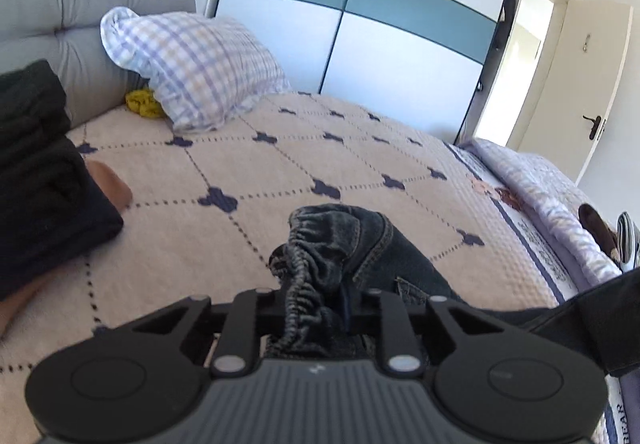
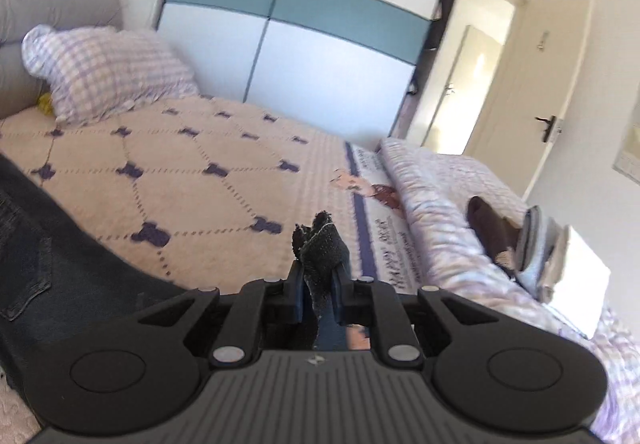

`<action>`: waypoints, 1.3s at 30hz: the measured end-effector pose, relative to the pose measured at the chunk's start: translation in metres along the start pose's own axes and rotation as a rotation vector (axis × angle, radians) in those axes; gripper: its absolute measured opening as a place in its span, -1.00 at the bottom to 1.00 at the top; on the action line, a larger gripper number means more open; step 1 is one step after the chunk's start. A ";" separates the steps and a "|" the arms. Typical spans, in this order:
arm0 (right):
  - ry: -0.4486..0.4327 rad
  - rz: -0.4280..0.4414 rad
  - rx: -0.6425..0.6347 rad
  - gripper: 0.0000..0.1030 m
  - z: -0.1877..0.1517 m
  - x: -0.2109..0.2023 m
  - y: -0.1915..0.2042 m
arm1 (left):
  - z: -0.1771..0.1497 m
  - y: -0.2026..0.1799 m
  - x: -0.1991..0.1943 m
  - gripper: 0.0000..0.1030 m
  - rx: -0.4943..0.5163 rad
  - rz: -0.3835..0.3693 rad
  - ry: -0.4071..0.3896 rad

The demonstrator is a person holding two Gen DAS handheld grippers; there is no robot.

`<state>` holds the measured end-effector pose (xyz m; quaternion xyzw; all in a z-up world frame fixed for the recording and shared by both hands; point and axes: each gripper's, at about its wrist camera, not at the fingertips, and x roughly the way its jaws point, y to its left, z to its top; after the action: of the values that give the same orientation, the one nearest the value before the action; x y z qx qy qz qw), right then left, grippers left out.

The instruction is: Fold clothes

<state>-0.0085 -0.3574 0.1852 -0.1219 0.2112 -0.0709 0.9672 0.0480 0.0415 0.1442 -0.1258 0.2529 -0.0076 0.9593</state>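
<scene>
While both claws pinched the dark blue denim jeans above the quilted pink bedspread, the left gripper clamped the elastic waistband and the right gripper a hem; apparently mid-fold, the ends next needed bringing together.

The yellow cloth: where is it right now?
In the left wrist view the yellow cloth lies at the head of the bed, upper left, tucked between the checked pillow and the grey headboard.
</scene>
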 end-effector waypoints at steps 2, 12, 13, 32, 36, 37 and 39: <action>-0.037 -0.071 0.095 -0.76 0.009 -0.022 -0.047 | 0.019 0.009 -0.017 -0.60 0.020 0.025 -0.048; 0.261 -0.234 0.345 -0.81 -0.102 0.033 -0.143 | -0.020 0.047 -0.012 -0.37 0.262 0.211 0.078; 0.271 -0.163 0.339 -0.50 -0.109 0.038 -0.127 | -0.021 0.047 -0.011 -0.33 0.272 0.219 0.068; 0.093 0.310 -0.476 0.54 -0.083 0.050 0.214 | -0.065 0.046 0.051 0.57 0.306 0.413 0.146; 0.100 0.259 -0.439 0.60 -0.081 0.065 0.229 | -0.067 0.047 0.054 0.57 0.301 0.422 0.138; 0.127 0.275 -0.396 0.47 -0.077 0.068 0.226 | -0.067 0.046 0.055 0.56 0.301 0.425 0.136; 0.176 0.302 -0.325 -0.14 -0.072 0.072 0.220 | -0.067 0.045 0.057 0.51 0.306 0.428 0.133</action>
<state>0.0442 -0.1744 0.0355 -0.2364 0.3192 0.0993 0.9123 0.0626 0.0644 0.0494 0.0776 0.3320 0.1488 0.9282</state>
